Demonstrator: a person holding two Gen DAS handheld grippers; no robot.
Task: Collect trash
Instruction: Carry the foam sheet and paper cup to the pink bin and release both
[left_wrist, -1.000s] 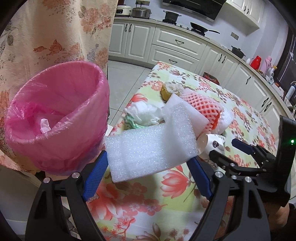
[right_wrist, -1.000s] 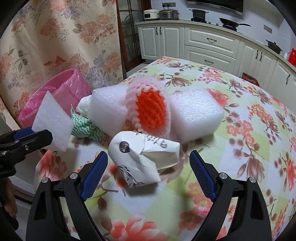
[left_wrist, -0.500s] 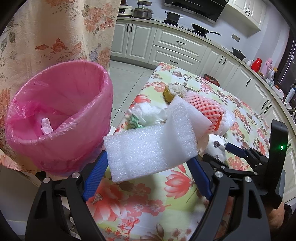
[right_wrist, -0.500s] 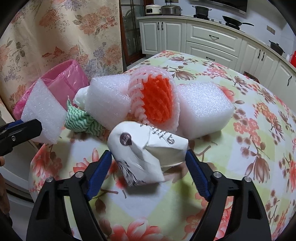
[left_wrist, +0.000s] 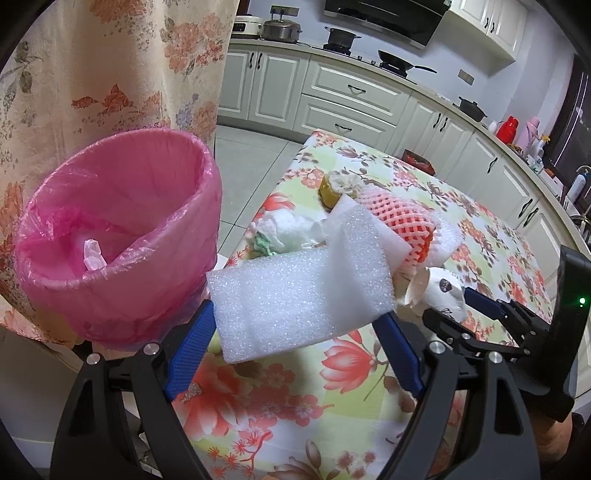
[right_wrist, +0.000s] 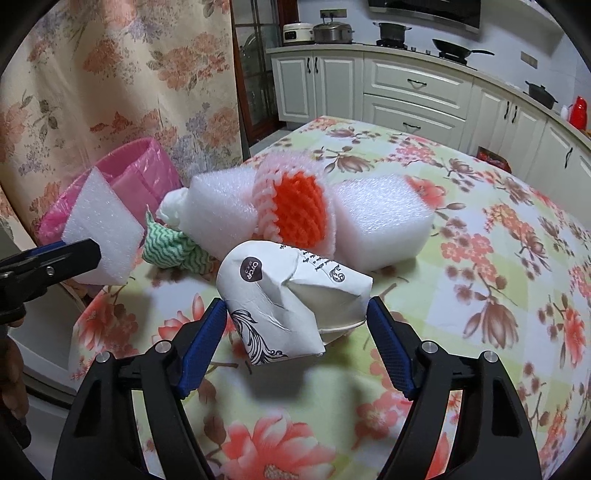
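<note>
My left gripper (left_wrist: 295, 347) is shut on a white foam sheet (left_wrist: 295, 295) and holds it above the table edge, just right of the pink-lined trash bin (left_wrist: 110, 236). The foam sheet also shows in the right wrist view (right_wrist: 103, 229). My right gripper (right_wrist: 295, 339) has closed on a crushed white paper cup (right_wrist: 284, 295), its blue pads touching both sides. The cup and right gripper also show in the left wrist view (left_wrist: 439, 291). Behind the cup lie white foam blocks (right_wrist: 380, 221), an orange and pink fruit net (right_wrist: 295, 210) and a green-striped cloth (right_wrist: 170, 247).
The floral tablecloth (right_wrist: 480, 295) covers the table. A crumpled white tissue (left_wrist: 288, 229) and a yellow food scrap (left_wrist: 332, 188) lie further back. A floral curtain (left_wrist: 110, 74) hangs behind the bin. Kitchen cabinets (right_wrist: 406, 96) line the far wall.
My right gripper moved forward and closed on the paper cup, lifting it slightly. My left gripper keeps the foam sheet and has drifted a little, with the bin staying at its left.
</note>
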